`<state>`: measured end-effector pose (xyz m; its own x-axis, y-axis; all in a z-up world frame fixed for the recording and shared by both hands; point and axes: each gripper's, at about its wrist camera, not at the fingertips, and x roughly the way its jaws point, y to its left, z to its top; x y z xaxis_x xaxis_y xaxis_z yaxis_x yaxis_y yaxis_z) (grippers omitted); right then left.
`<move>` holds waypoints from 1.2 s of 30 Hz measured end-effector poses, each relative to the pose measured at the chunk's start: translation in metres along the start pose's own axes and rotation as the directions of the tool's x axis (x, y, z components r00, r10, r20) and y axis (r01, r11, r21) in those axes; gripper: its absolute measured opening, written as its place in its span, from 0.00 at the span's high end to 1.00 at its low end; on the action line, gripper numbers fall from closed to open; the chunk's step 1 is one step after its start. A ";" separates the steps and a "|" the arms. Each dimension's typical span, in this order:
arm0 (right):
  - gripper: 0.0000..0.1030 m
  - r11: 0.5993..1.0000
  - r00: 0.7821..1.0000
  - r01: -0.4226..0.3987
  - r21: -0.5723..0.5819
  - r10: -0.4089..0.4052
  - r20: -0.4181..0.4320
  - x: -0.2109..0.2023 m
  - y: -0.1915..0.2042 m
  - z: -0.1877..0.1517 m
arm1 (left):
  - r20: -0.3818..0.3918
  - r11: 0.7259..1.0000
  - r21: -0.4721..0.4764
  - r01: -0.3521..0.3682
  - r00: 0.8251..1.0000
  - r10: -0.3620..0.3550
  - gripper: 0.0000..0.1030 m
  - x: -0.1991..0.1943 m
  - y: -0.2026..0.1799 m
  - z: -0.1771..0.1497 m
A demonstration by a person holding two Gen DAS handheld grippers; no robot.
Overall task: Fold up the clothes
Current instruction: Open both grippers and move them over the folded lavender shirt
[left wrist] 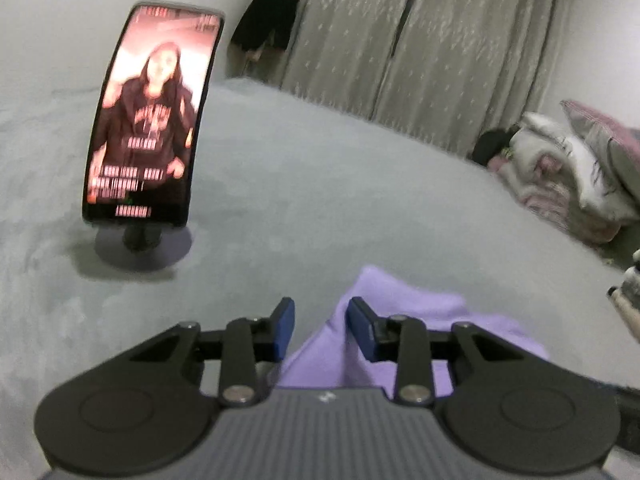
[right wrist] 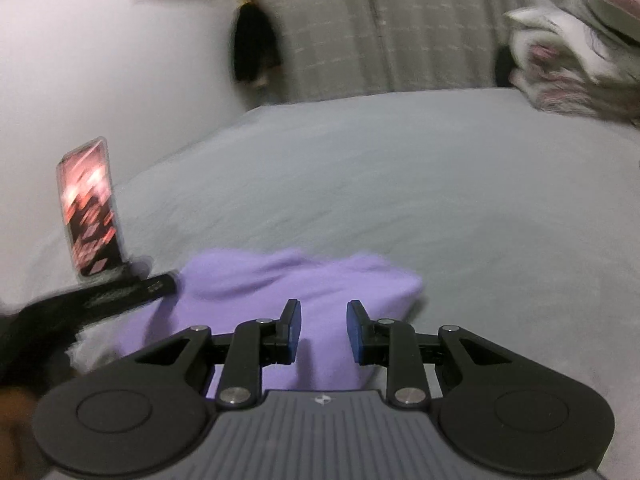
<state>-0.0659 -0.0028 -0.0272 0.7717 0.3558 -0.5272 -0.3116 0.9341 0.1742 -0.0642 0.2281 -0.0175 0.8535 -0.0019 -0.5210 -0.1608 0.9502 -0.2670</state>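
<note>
On the grey bed sheet (right wrist: 400, 184), near edge, lies the purple garment (right wrist: 248, 292), bunched into a soft lump rather than spread flat; both grippers sit just over it. Left gripper (left wrist: 320, 330): jaws spread, nothing pinched, cloth visible through the gap and under the right finger. Right gripper (right wrist: 322, 332): jaws also spread, empty, hovering over the garment's near side. Left tool's body shows as a dark bar at the cloth's left edge in the right wrist view. Can't tell from this whether it's a rumpled piece waiting to be laid out or a part-folded bundle; edges, hem and sleeves aren't readable, motion blur doesn't help. For any grab here: take a real edge or corner, not the top of the mound, single layer if possible, and keep both pinches level so the cloth pulls taut without twisting. Long axis, as far as I can judge, runs left-right across the right wrist view, rounded end pointing right; in the left view it trails from the gripper away to the right. Phone on stand (left wrist: 148, 120) stands well left of the garment, pile of bedding (left wrist: 568, 168) far right.
</note>
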 end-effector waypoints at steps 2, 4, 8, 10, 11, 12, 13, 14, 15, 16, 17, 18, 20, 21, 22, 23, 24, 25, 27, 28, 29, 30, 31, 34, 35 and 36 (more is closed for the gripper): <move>0.75 0.998 1.000 -0.015 -0.067 0.014 -0.015 -0.001 0.011 -0.014 | -0.023 1.000 -0.013 -0.016 1.000 0.016 0.68 0.004 0.002 -0.002; 0.74 0.992 1.000 -0.011 -0.124 0.010 -0.015 -0.006 0.017 -0.028 | -0.037 0.999 -0.029 -0.024 0.999 0.023 0.66 0.005 0.006 -0.001; 0.72 0.982 1.000 0.003 -0.189 -0.004 -0.006 -0.021 0.016 -0.051 | -0.041 0.999 -0.027 -0.039 0.998 0.038 0.61 0.005 0.005 -0.002; 0.72 0.982 1.000 -0.004 -0.189 0.001 -0.018 -0.028 0.013 -0.056 | -0.040 0.999 -0.031 -0.044 0.998 0.043 0.60 0.005 0.003 -0.003; 0.72 0.982 1.000 -0.010 -0.186 0.005 -0.025 -0.031 0.011 -0.058 | -0.038 0.999 -0.031 -0.044 0.998 0.043 0.60 0.007 0.005 -0.002; 0.72 0.985 1.000 -0.013 -0.172 0.009 -0.028 -0.034 0.008 -0.059 | -0.036 0.999 -0.029 -0.045 0.998 0.044 0.60 0.007 0.005 -0.002; 0.72 0.988 0.999 -0.016 -0.153 0.011 -0.030 -0.036 0.004 -0.059 | -0.034 0.999 -0.027 -0.046 0.998 0.045 0.60 0.007 0.004 -0.002; 0.71 0.991 0.999 -0.016 -0.132 0.012 -0.032 -0.038 0.001 -0.059 | -0.033 0.999 -0.023 -0.048 0.998 0.048 0.59 0.006 0.004 -0.002; 0.71 0.994 0.999 -0.016 -0.112 0.012 -0.034 -0.040 -0.001 -0.059 | -0.034 0.998 -0.021 -0.051 0.998 0.051 0.57 0.006 0.004 -0.002; 0.70 0.996 0.999 -0.016 -0.091 0.013 -0.036 -0.045 -0.006 -0.060 | -0.039 0.998 -0.021 -0.052 0.998 0.051 0.56 0.006 0.004 -0.002; 0.70 0.997 0.999 -0.014 -0.078 0.011 -0.038 -0.047 -0.007 -0.060 | -0.044 0.998 -0.021 -0.052 0.998 0.051 0.53 0.006 0.004 -0.002; 0.69 0.998 0.999 -0.012 -0.065 0.009 -0.040 -0.049 -0.008 -0.059 | -0.049 0.998 -0.026 -0.050 0.998 0.048 0.50 0.006 0.006 -0.001; 0.63 0.999 0.999 -0.003 -0.049 0.001 -0.035 -0.052 -0.009 -0.056 | -0.058 0.998 -0.041 -0.042 0.998 0.040 0.47 0.006 0.008 0.001; 0.61 0.999 1.000 0.000 -0.044 -0.001 -0.029 -0.053 -0.010 -0.054 | -0.059 0.998 -0.046 -0.038 0.998 0.035 0.44 0.006 0.009 0.002; 0.59 0.999 1.000 0.003 -0.039 -0.004 -0.023 -0.054 -0.011 -0.051 | -0.059 0.998 -0.050 -0.034 0.998 0.031 0.43 0.005 0.010 0.002; 0.57 0.999 1.000 0.005 -0.031 -0.006 -0.019 -0.053 -0.011 -0.049 | -0.060 0.998 -0.054 -0.030 0.998 0.026 0.39 0.005 0.011 0.003; 0.56 1.000 1.000 0.008 -0.024 -0.008 -0.015 -0.053 -0.011 -0.047 | -0.059 0.998 -0.052 -0.027 0.998 0.024 0.34 0.005 0.011 0.004; 0.53 1.000 1.000 0.010 -0.017 -0.010 -0.011 -0.053 -0.011 -0.045 | -0.059 0.998 -0.050 -0.024 0.998 0.021 0.32 0.005 0.012 0.004; 0.49 1.000 1.000 0.008 -0.003 -0.008 -0.018 -0.050 -0.011 -0.044 | -0.068 0.998 -0.053 -0.022 0.998 0.019 0.28 0.006 0.012 0.005; 0.46 1.000 1.000 0.008 0.002 -0.008 -0.024 -0.049 -0.010 -0.044 | -0.072 0.998 -0.055 -0.021 0.997 0.017 0.26 0.007 0.013 0.005; 0.43 1.000 0.999 0.007 0.005 -0.007 -0.033 -0.047 -0.010 -0.045 | -0.076 0.998 -0.057 -0.020 0.997 0.016 0.19 0.008 0.013 0.005; 0.41 1.000 0.999 0.009 0.009 -0.009 -0.041 -0.046 -0.009 -0.046 | -0.081 0.998 -0.059 -0.019 0.997 0.015 0.07 0.008 0.014 0.006; 0.35 1.000 0.999 0.011 0.012 -0.010 -0.050 -0.044 -0.009 -0.047 | -0.085 0.998 -0.060 -0.018 0.996 0.013 0.03 0.009 0.014 0.006; 0.25 1.000 0.998 0.013 0.028 -0.011 -0.069 -0.042 -0.011 -0.049 | -0.099 0.998 -0.065 -0.015 0.995 0.009 0.00 0.012 0.015 0.007; 0.23 0.999 0.997 0.012 0.034 -0.010 -0.073 -0.041 -0.012 -0.049 | -0.103 0.998 -0.067 -0.015 0.995 0.008 0.00 0.012 0.015 0.007; 0.22 0.999 0.997 0.012 0.037 -0.010 -0.074 -0.040 -0.013 -0.049 | -0.107 0.998 -0.069 -0.014 0.994 0.006 0.00 0.013 0.016 0.008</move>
<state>-0.1199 -0.0306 -0.0491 0.7314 0.3435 -0.5891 -0.2814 0.9389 0.1981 -0.0517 0.2454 -0.0223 0.7944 -0.0295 -0.6067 -0.2062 0.9264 -0.3151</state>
